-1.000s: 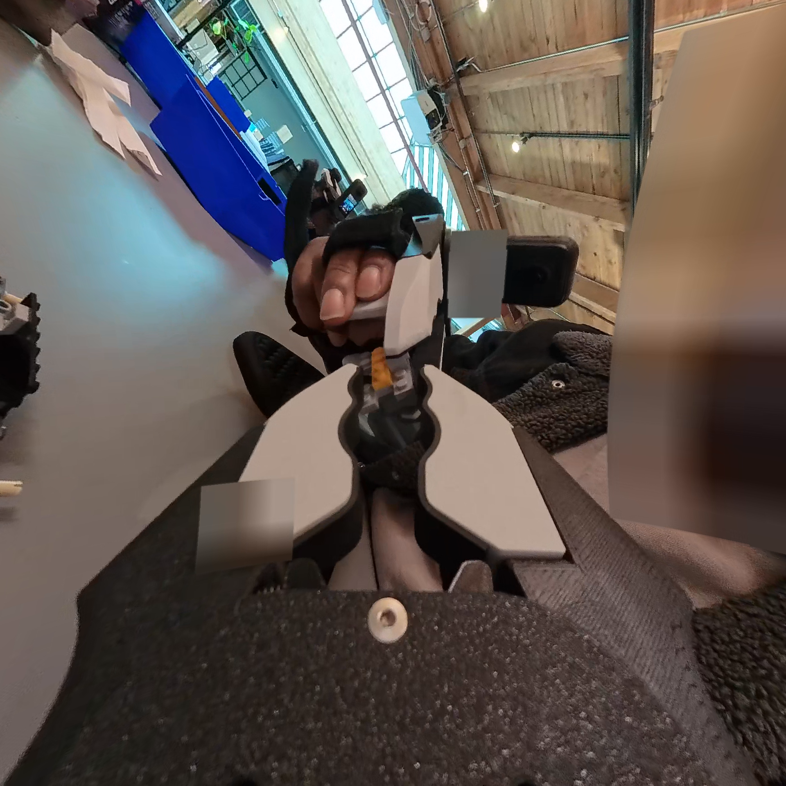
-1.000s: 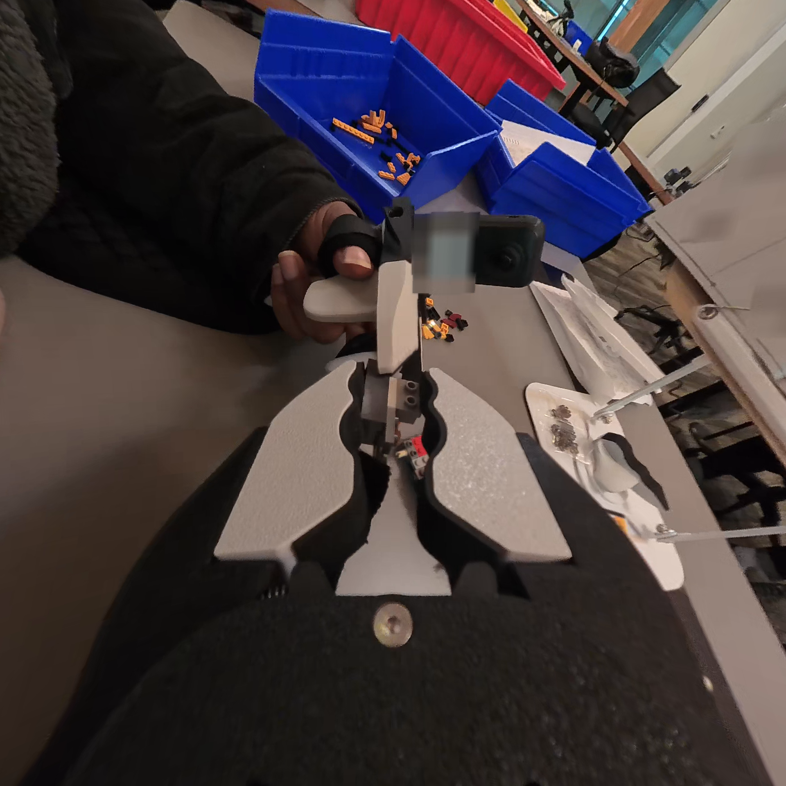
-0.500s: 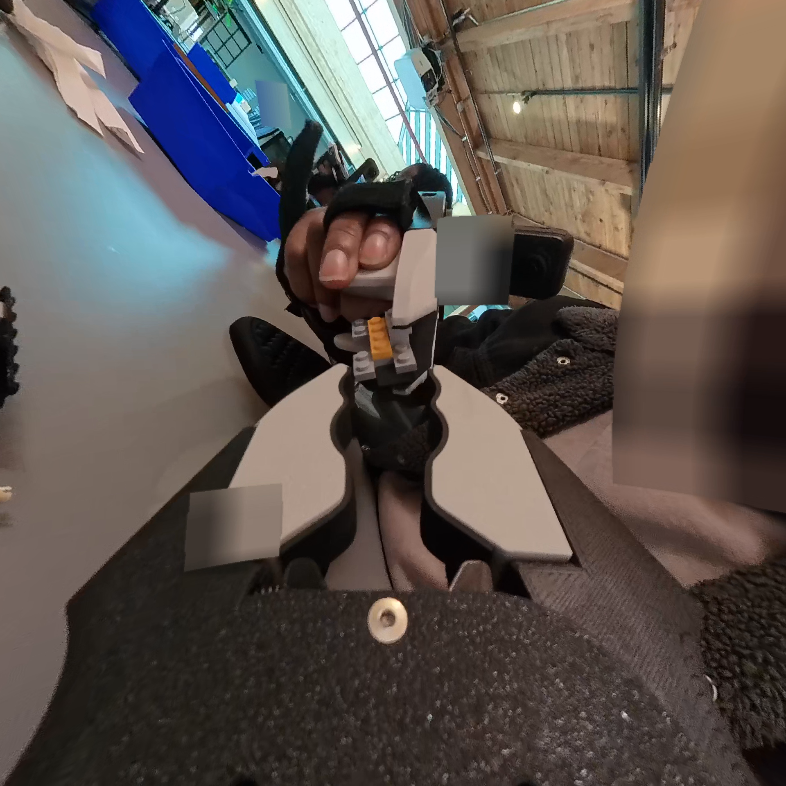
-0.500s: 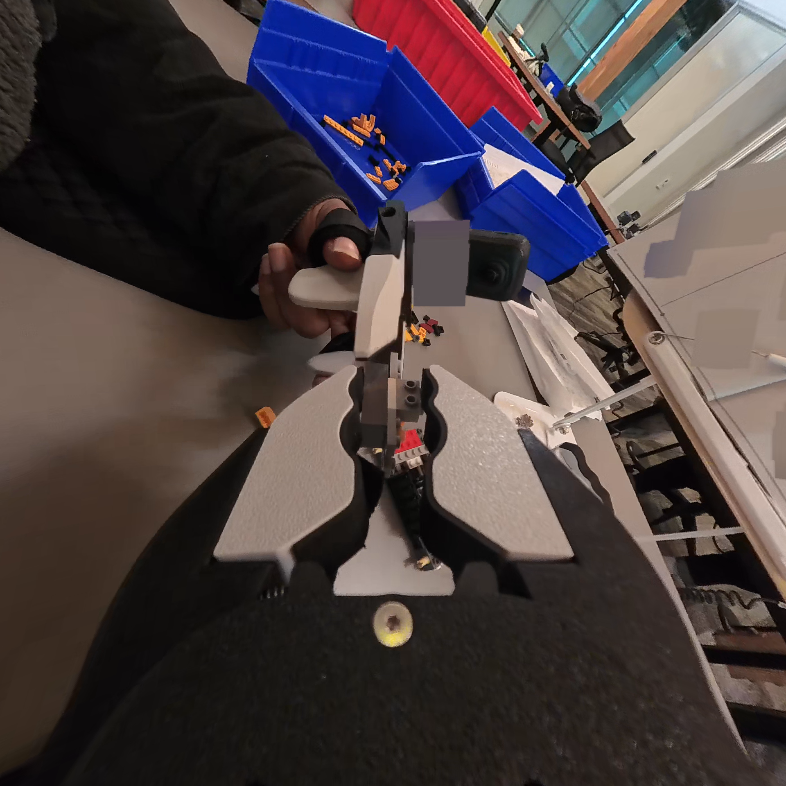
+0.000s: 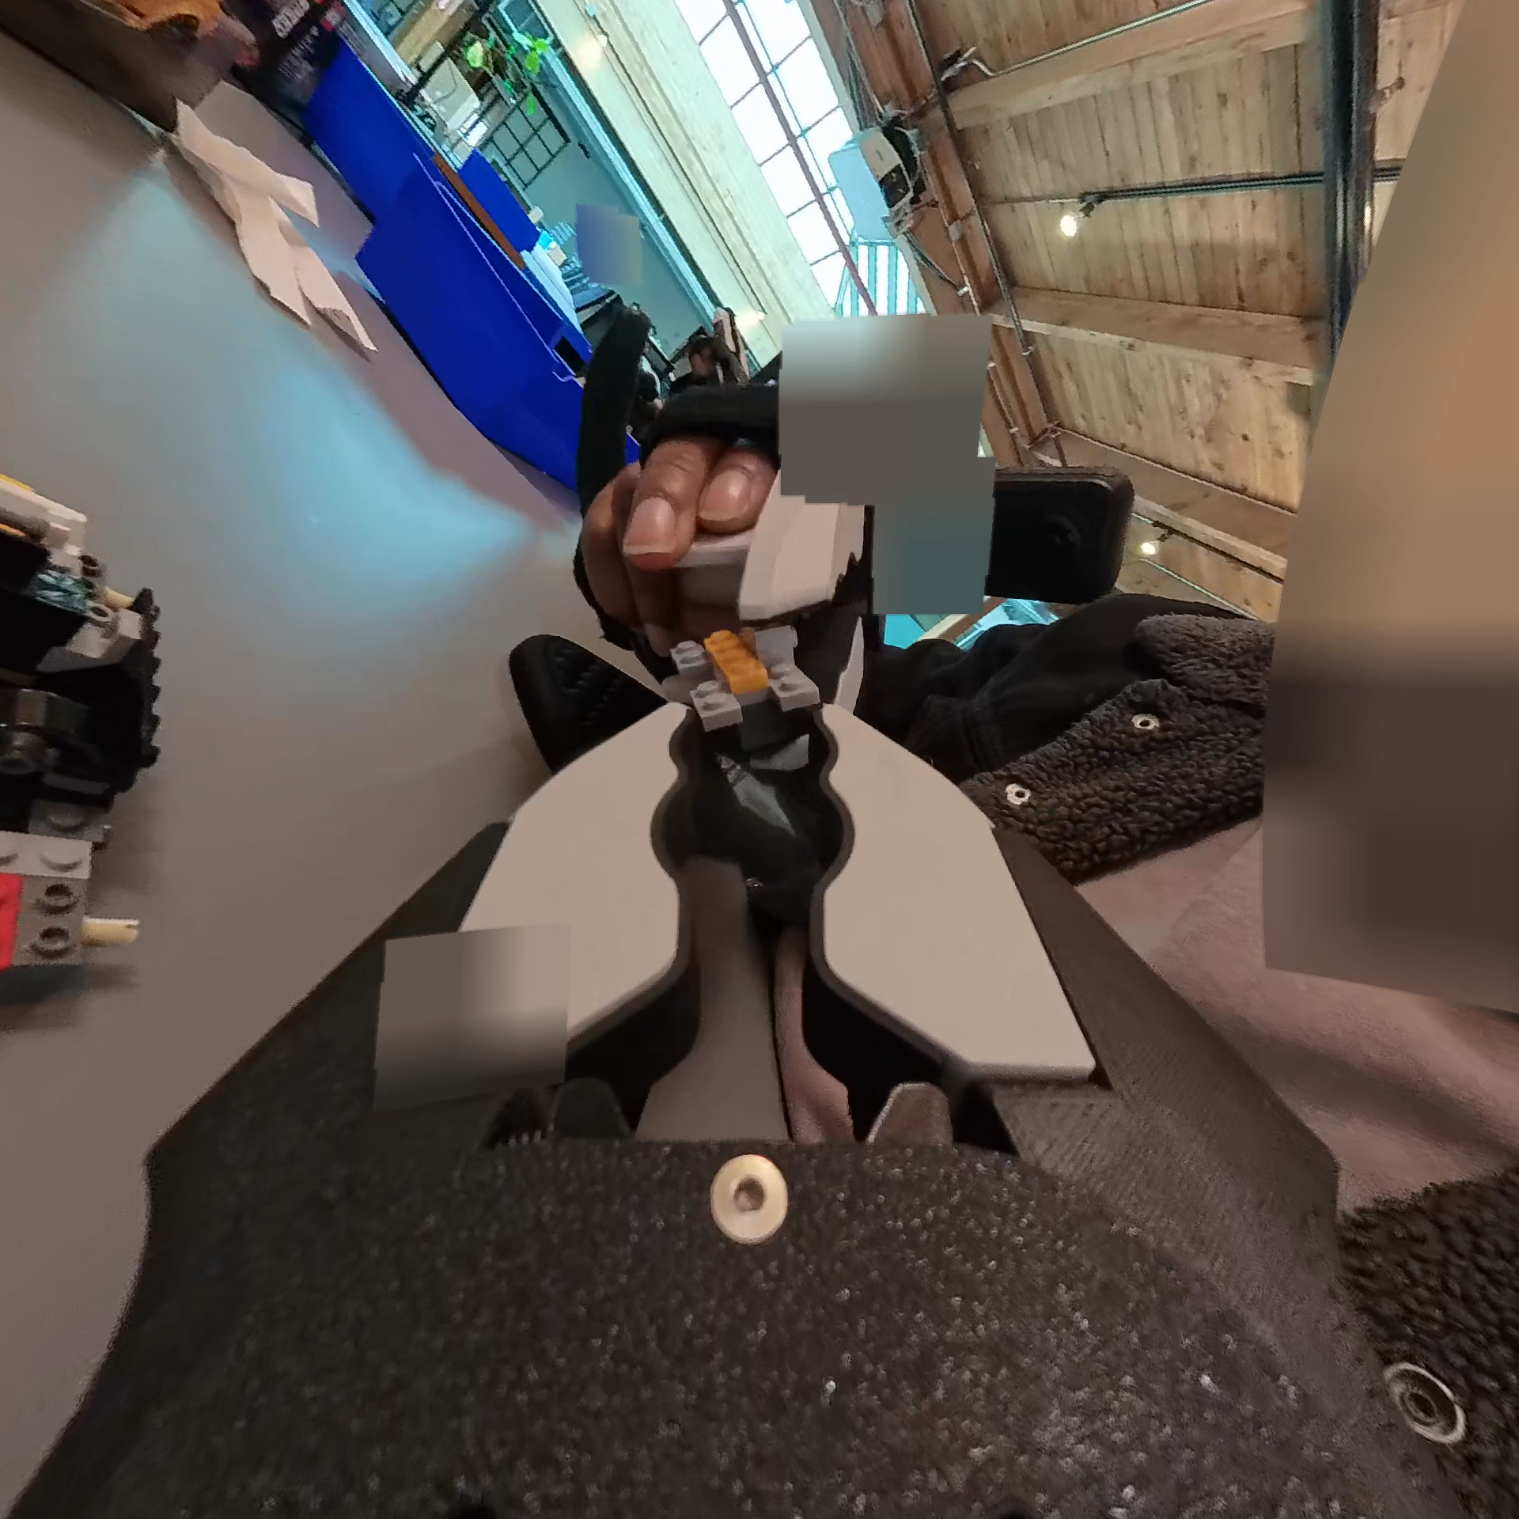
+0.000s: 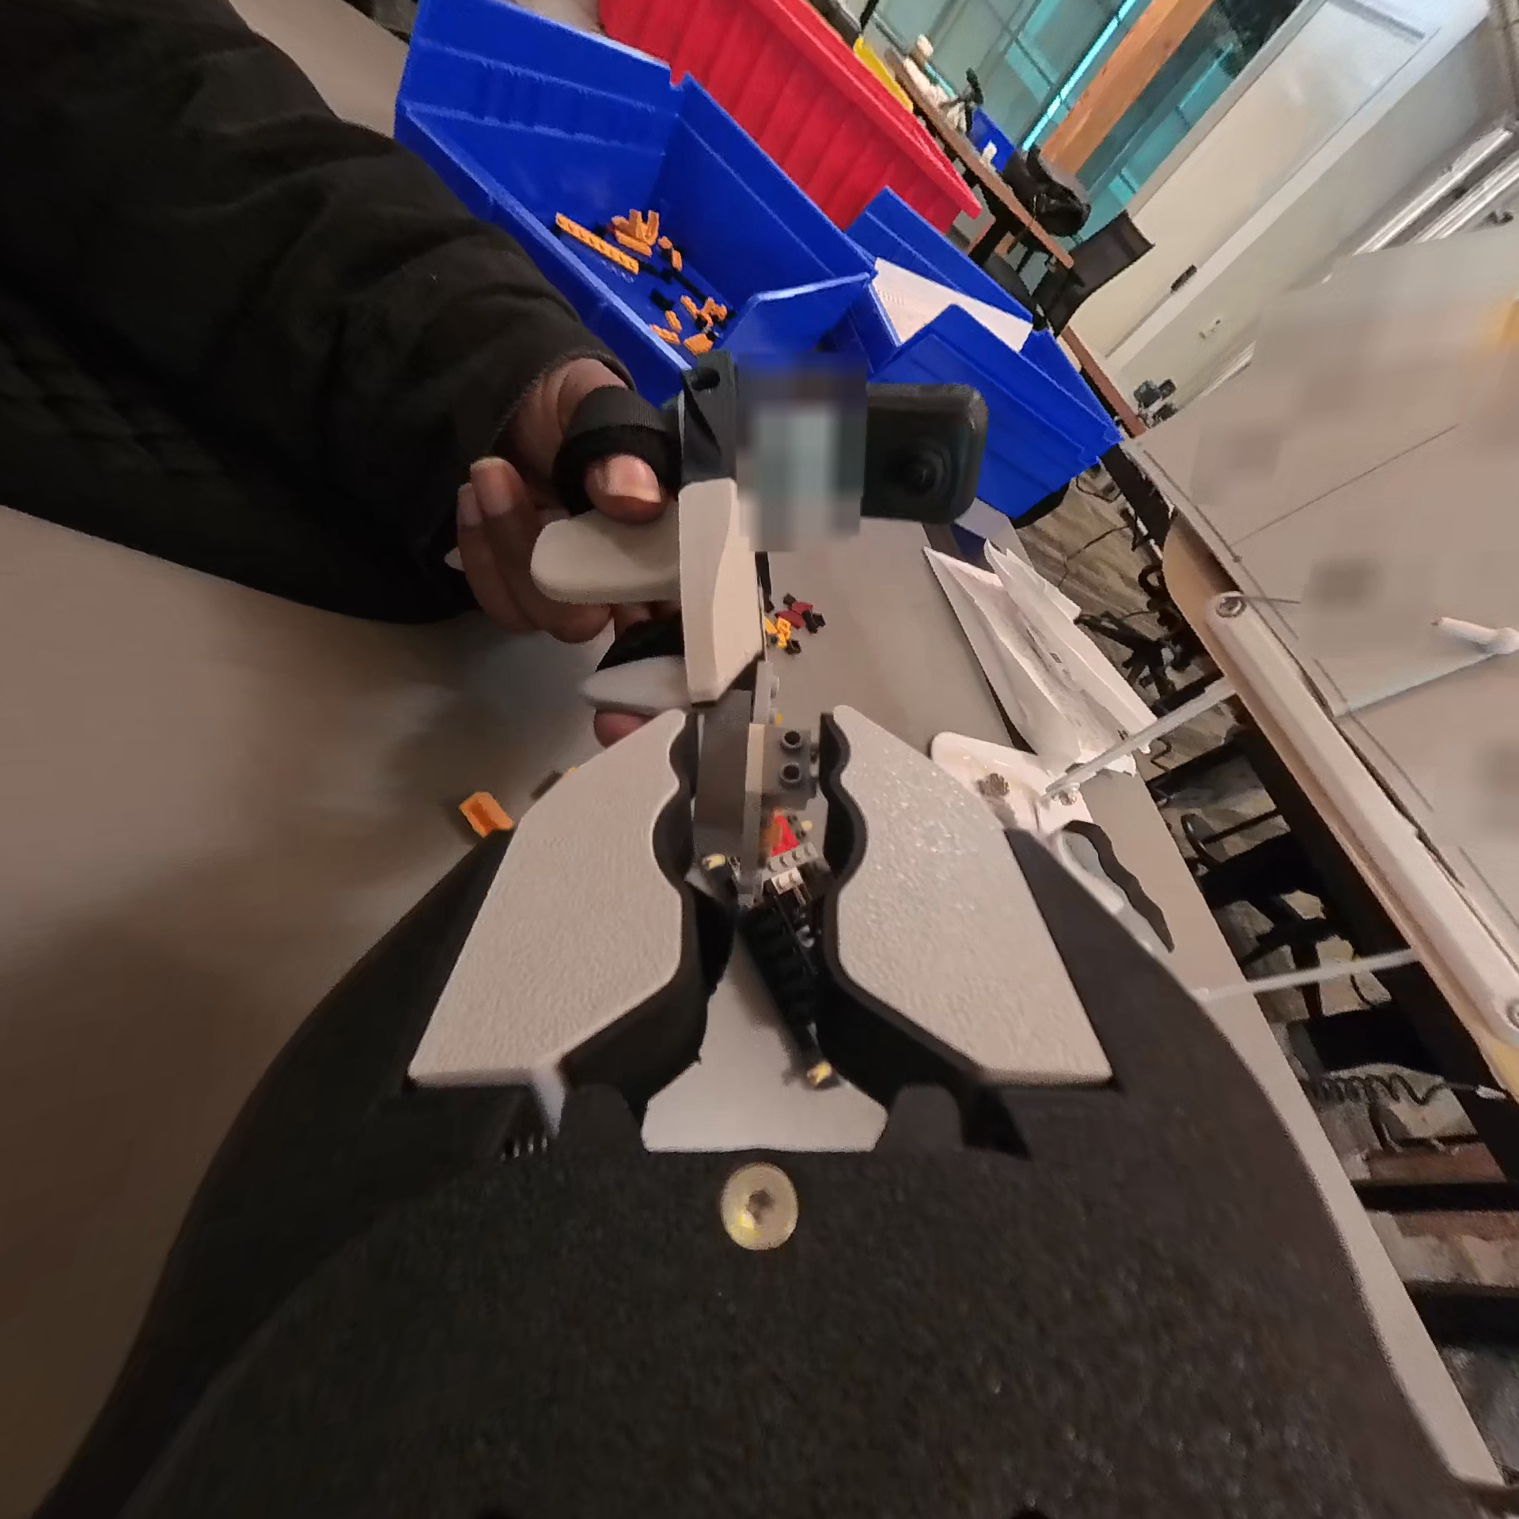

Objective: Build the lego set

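A small grey lego sub-assembly with an orange plate on top (image 5: pixel 736 676) hangs in the air between my two grippers, which face each other. My left gripper (image 5: pixel 750 727) is shut on its lower end. My right gripper (image 6: pixel 752 744) is shut on it from the other side, where it shows as a grey studded brick (image 6: pixel 787 763). Each view also shows the other gripper, held in a hand, just beyond the piece. A partly built black, grey and red model (image 5: pixel 74 723) sits on the grey table (image 5: pixel 288 534) at the left edge; part of it shows through the right jaw gap (image 6: pixel 781 937).
Blue bins (image 6: pixel 657 164) holding orange pieces and a red bin (image 6: pixel 789 107) stand at the back. Loose small pieces (image 6: pixel 793 620), an orange piece (image 6: pixel 485 810), a white tray (image 6: pixel 1011 781) and white papers (image 5: pixel 271 222) lie on the table. A dark sleeve (image 6: pixel 247 329) is at the left. My left and right fingertips are right by each other.
The sub-assembly has turned so its studs and orange plate face the left camera. The left view has swung, bringing the built model into sight at the left. Both grippers stay shut.
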The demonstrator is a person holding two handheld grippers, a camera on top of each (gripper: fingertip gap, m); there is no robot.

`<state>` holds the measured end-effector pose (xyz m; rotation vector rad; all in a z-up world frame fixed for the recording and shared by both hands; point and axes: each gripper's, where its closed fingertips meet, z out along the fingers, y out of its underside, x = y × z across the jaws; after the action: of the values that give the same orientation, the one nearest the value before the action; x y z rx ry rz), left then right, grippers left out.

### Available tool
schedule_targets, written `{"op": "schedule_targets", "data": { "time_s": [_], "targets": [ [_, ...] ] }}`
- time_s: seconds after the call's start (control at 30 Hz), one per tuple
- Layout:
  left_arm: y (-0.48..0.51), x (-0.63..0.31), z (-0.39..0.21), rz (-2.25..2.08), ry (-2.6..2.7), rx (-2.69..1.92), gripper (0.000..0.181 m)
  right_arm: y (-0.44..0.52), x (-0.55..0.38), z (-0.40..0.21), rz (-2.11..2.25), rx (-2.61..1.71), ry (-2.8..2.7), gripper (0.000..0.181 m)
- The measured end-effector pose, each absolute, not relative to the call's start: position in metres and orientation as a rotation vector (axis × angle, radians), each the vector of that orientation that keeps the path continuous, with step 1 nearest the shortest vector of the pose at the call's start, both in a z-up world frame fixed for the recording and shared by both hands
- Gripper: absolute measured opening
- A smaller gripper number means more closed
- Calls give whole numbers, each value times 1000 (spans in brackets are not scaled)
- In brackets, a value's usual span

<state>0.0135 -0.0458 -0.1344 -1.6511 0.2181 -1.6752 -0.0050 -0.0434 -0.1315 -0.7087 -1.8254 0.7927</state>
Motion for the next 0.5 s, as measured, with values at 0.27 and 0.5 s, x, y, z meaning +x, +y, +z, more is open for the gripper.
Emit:
{"op": "schedule_targets", "data": {
  "time_s": [0.27,0.5],
  "targets": [
    [-41,13,-138,-1410,308,-1712,25,-34,0,-137,833,-798,-1816,27],
    [-42,13,-120,-882,588,-1560,40,-43,8,-106,1541,-930,-1537,27]
  ]
}}
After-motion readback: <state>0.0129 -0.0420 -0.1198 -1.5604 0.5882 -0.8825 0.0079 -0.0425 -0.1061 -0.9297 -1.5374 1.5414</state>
